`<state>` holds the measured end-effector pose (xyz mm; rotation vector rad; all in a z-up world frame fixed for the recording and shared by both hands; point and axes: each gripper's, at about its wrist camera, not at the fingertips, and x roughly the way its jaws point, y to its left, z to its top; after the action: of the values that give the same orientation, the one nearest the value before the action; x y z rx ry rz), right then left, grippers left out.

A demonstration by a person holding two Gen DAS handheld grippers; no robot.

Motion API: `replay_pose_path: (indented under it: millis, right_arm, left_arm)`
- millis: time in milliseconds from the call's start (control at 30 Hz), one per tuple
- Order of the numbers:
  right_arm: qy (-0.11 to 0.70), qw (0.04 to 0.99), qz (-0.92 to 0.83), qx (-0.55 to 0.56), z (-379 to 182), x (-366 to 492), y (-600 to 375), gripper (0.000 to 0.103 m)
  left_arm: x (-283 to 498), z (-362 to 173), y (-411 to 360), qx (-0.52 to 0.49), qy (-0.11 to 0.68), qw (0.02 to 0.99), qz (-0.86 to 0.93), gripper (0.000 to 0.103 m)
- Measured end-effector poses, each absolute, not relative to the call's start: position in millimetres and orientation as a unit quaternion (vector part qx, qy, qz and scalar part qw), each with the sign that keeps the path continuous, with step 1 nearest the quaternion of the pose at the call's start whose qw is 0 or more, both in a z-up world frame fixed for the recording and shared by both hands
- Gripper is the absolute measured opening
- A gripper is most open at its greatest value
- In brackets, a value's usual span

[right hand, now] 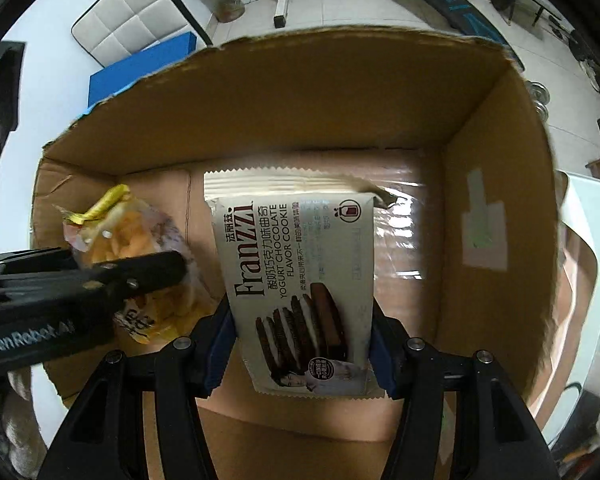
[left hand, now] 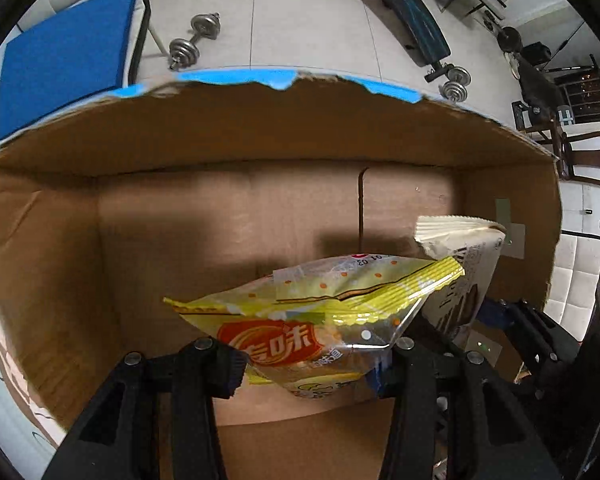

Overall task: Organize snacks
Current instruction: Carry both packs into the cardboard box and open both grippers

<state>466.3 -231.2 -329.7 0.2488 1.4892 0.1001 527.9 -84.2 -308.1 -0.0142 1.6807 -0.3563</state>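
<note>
- Plainly, both packets hang over the open cardboard box (right hand: 496, 184), whose floor below them looks bare.
- Left gripper (left hand: 312, 364) is clenched on the yellow snack bag (left hand: 320, 320), pinching its lower part, with the crimped end pointing away. In the right wrist view the same bag shows at the left side of the box.
- Right gripper (right hand: 302, 344) is clamped across the white cookie packet (right hand: 296, 276), one finger on each long edge near the bottom, so the packet stands out ahead of it.
- I judge the yellow bag light, soft and crinkly (the film looks glossy, so probably slippery), with brittle pieces inside; a gentle pinch near a sealed seam seems safest.
- The cookie packet looks firmer and flat-sided, probably a little heavier; holding across its width suits it, though hard squeezing could crack the cookies.
- The two packets hang close together, possibly touching.
</note>
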Motion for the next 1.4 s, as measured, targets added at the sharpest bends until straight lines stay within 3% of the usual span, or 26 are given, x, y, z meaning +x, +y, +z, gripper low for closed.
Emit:
replay_pose_path:
  millis: [133, 167, 200, 300, 333, 667, 933, 1400]
  right_arm:
    - [0.689, 0.715, 0.055, 0.102, -343, 473, -229, 0.064]
    - [0.691, 0.714, 0.055, 0.099, -343, 473, -226, 0.074]
    - [0.695, 0.71, 0.055, 0.098, -345, 474, -226, 0.09]
    - [0.7, 0.703, 0.061, 0.108, -345, 469, -227, 0.092]
    - [0.701, 0.702, 0.063, 0.11, -344, 466, -226, 0.092]
    - [0.692, 0.713, 0.047, 0.103, -310, 434, -215, 0.095]
    - [0.649, 0.756, 0.005, 0.092, -268, 379, -224, 0.095]
    - [0.562, 0.826, -0.027, 0.044, -178, 290, -204, 0.095]
  left_arm:
    - [527, -312, -89, 0.006, 0.74, 0.656, -0.15, 0.044]
    - [528, -312, -90, 0.005, 0.74, 0.655, -0.151, 0.044]
    - [529, -312, -89, 0.004, 0.741, 0.654, -0.151, 0.047]
    - [528, -309, -90, 0.004, 0.737, 0.659, -0.15, 0.076]
    - [526, -307, -90, 0.007, 0.734, 0.663, -0.147, 0.08]
    - [499, -268, -73, -0.002, 0.697, 0.705, -0.131, 0.081]
    - [439, -219, -35, -0.011, 0.631, 0.77, -0.096, 0.081]
    - [344, -148, -32, 0.022, 0.532, 0.843, -0.075, 0.081]
